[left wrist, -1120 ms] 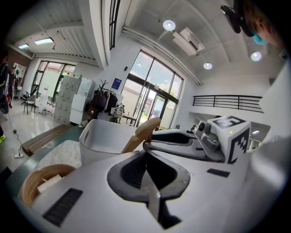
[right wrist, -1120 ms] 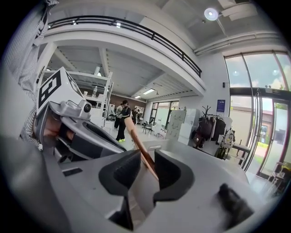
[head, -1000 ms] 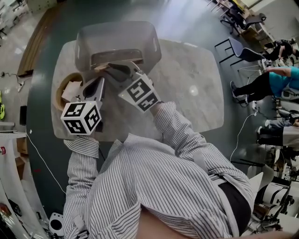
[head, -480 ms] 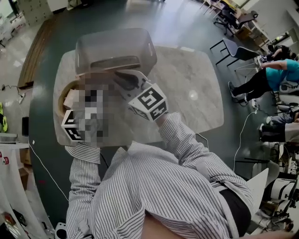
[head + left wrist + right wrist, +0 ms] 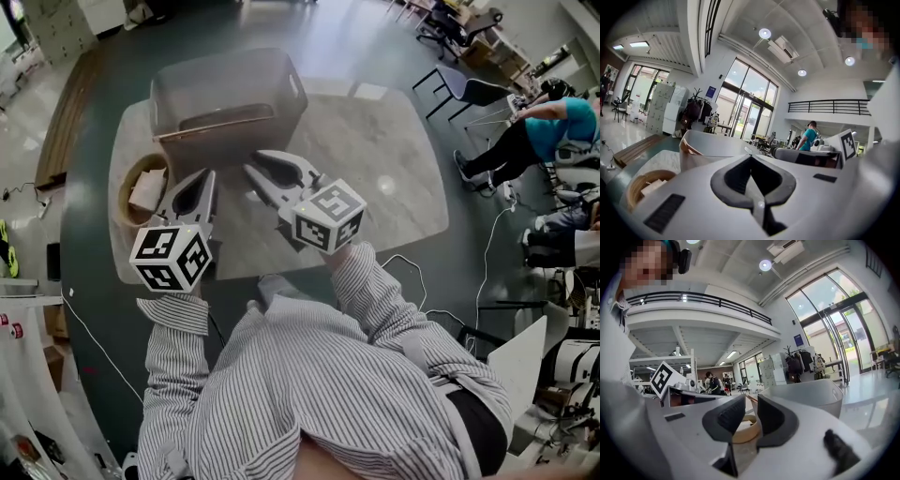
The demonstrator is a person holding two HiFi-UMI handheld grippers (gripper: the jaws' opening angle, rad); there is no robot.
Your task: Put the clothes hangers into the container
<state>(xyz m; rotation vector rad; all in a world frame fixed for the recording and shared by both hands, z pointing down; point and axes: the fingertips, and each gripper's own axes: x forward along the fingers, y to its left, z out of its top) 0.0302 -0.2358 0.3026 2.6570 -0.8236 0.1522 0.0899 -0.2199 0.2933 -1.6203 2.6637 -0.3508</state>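
Head view has both my grippers held over the marble table (image 5: 384, 178), just short of the grey container (image 5: 234, 70), and a wooden clothes hanger (image 5: 220, 119) lies inside it. My left gripper (image 5: 204, 178) has its fingers pressed together on nothing, while my right gripper (image 5: 258, 164) has its fingers a little apart with nothing between them; a round basket (image 5: 120, 192) sits on the table beside my left gripper

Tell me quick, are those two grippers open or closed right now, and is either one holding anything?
Left gripper: closed, holding nothing.
Right gripper: open a little, holding nothing.
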